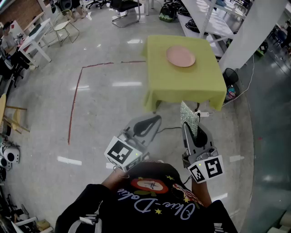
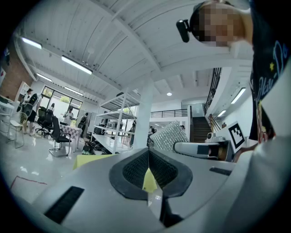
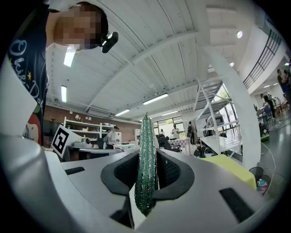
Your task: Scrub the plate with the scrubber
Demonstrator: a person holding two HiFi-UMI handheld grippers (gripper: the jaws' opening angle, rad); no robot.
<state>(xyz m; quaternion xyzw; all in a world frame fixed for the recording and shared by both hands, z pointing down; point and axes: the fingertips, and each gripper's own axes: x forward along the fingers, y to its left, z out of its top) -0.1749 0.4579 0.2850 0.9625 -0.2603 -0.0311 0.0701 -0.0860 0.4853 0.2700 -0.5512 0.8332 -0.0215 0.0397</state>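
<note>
A pink plate [image 1: 181, 56] lies on a small table with a yellow-green cloth [image 1: 182, 82], well ahead of me in the head view. My right gripper [image 1: 189, 125] is shut on a glittery green scrubber [image 1: 188, 119], which stands edge-on between the jaws [image 3: 146, 164] in the right gripper view. My left gripper [image 1: 152, 122] is shut with nothing in it; its pads meet in the left gripper view [image 2: 149, 170]. Both grippers are held close to my body, far short of the table. The scrubber [image 2: 169, 135] also shows in the left gripper view.
The table stands on a glossy grey floor with a red tape line [image 1: 75, 93]. A white pillar [image 1: 248, 38] and shelving [image 1: 204, 18] rise behind it. A cable and small items [image 1: 231, 93] lie at its right. Chairs [image 1: 122, 9] and desks [image 1: 34, 36] stand far off.
</note>
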